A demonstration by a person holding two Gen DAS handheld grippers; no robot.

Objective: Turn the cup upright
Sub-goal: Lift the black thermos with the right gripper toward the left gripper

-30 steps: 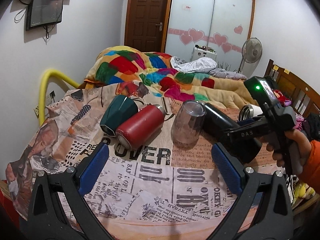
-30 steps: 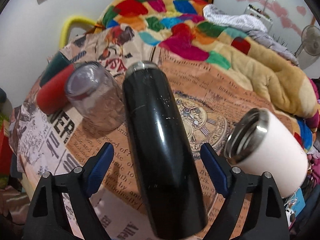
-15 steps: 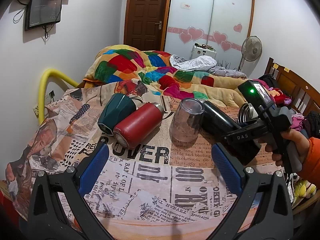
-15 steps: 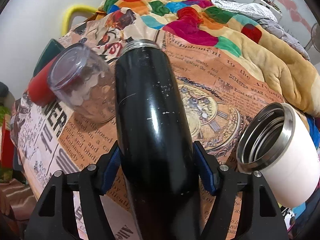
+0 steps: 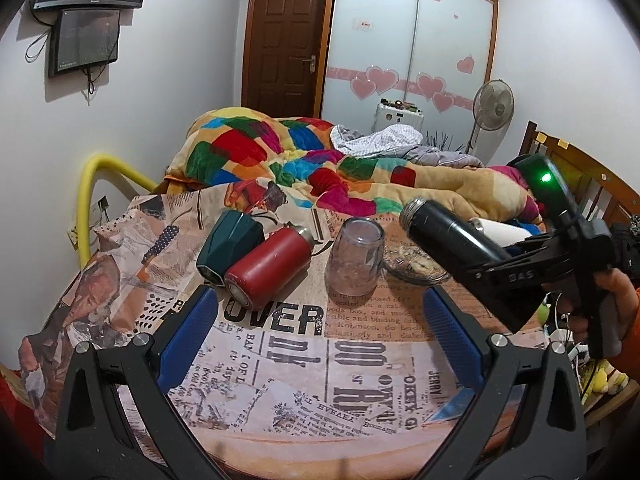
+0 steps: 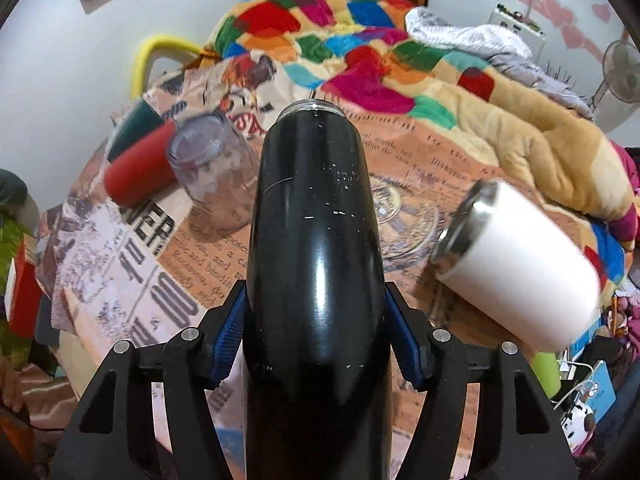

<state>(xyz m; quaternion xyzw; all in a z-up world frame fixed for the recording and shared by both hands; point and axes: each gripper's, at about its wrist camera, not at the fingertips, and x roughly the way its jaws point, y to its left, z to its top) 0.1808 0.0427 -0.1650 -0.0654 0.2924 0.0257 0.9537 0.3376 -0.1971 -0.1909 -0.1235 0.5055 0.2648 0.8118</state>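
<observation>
My right gripper is shut on a tall black flask and holds it tilted above the table, its silver mouth pointing away. In the left wrist view the black flask is lifted at the right, held by the right gripper. My left gripper is open and empty above the newspaper-print tablecloth. A clear glass stands upside down. A red flask, a green cup and a white tumbler lie on their sides.
A colourful quilt is heaped on the bed behind the table. A yellow tube curves at the left by the wall. A wooden headboard stands at the right. A glass dish lies beneath the black flask.
My right gripper closed on the black flask and raised it off the table, tilting its mouth up. The left gripper stayed open and drew back slightly.
</observation>
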